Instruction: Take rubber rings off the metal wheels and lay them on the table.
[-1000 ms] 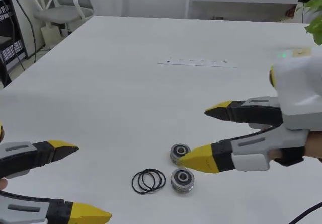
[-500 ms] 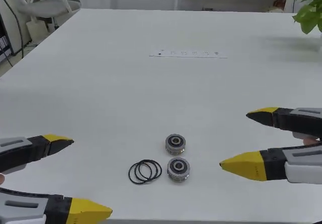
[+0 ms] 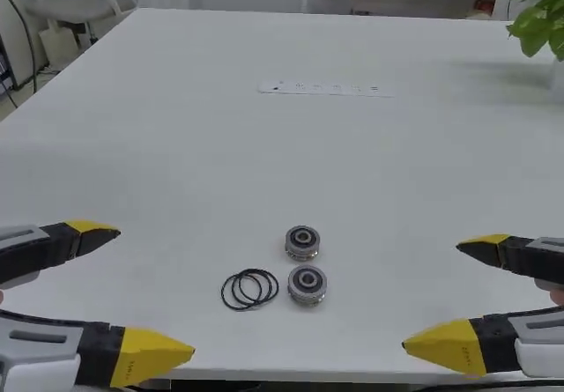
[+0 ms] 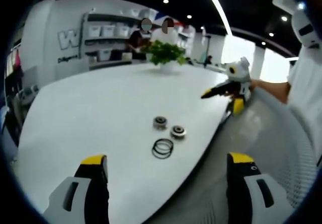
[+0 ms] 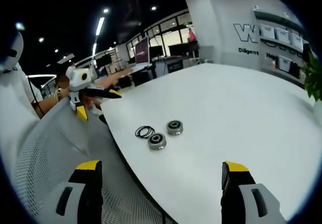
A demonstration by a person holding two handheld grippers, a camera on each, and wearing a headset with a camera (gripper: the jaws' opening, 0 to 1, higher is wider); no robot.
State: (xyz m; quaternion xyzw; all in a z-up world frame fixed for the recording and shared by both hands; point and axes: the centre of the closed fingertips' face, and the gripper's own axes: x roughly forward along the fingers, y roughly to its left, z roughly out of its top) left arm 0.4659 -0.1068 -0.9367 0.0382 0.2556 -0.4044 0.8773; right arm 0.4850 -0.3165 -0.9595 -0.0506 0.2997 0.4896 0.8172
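Black rubber rings point(image 3: 249, 288), about three, lie flat and overlapping on the white table point(image 3: 264, 145). They sit just to the left of the near metal wheel point(image 3: 307, 284) and apart from it. The far metal wheel point(image 3: 302, 242) lies just beyond the near wheel, close to it but seemingly not touching. Both wheels rest on their faces with the bearing centres upward. Whether a ring is seated in either rim groove is too small to tell.

The left gripper point(image 3: 150, 292) hangs well to the left of the near wheel, jaws spread wide and holding nothing. The right gripper point(image 3: 432, 297) hangs well to its right, jaws likewise spread and empty. Neither touches a wheel or a ring.

Judgement: the step in hand is to check the grooves and strip any ring that remains. To do it well, pin the near wheel flat with one gripper. Work a single jaw tip of the other under the ring at the rim and roll it off gradually, not snapping it free. Lay it beside the heap, left of the near wheel, so that neither wheel skids or the heap scatters.
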